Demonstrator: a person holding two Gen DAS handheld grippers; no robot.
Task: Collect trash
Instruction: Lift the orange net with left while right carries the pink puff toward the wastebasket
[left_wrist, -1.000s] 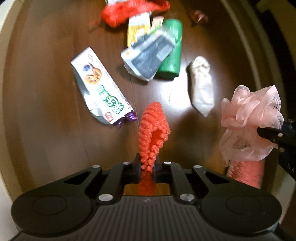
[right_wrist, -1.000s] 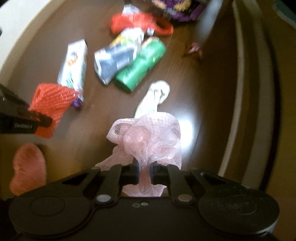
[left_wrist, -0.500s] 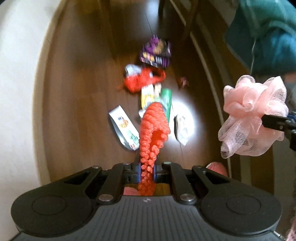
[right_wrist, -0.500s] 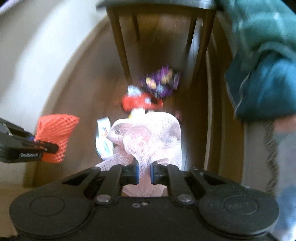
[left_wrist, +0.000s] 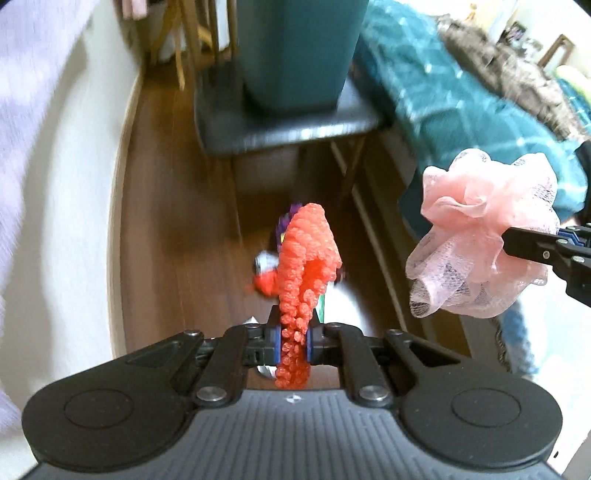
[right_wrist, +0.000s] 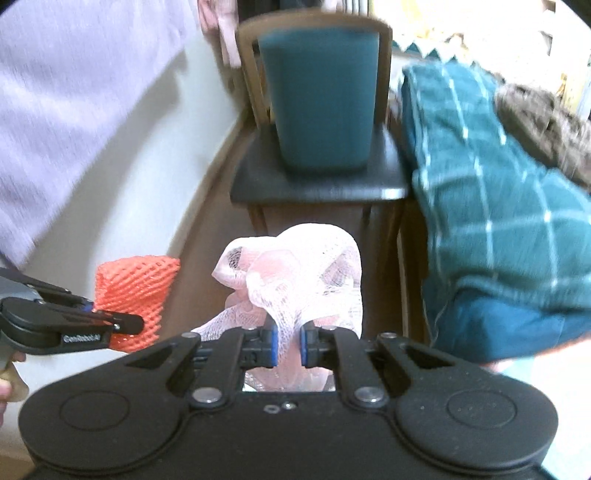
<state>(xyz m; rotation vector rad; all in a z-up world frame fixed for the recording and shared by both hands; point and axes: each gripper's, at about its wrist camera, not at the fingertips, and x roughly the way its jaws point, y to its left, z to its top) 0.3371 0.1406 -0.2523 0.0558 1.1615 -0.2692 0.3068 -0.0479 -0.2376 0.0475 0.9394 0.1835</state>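
Observation:
My left gripper (left_wrist: 293, 338) is shut on an orange foam net (left_wrist: 306, 258), held in the air above the wooden floor. My right gripper (right_wrist: 286, 349) is shut on a pink mesh net (right_wrist: 295, 273). Each sees the other: the pink net (left_wrist: 476, 236) is at the right of the left wrist view, the orange net (right_wrist: 135, 291) at the left of the right wrist view. A teal bin (right_wrist: 321, 99) stands on a dark chair seat (right_wrist: 317, 188) ahead; it also shows in the left wrist view (left_wrist: 299, 51). Some trash (left_wrist: 266, 273) lies on the floor, mostly hidden behind the orange net.
A teal checked blanket (right_wrist: 491, 192) on a bed fills the right side. A white wall (left_wrist: 62, 221) runs along the left. The chair's legs (left_wrist: 351, 173) stand on the wooden floor (left_wrist: 177, 221) between them.
Both grippers have risen from the floor with their nets and tilted up. The floor trash has dropped out of view, and the chair and teal bin have come into view.

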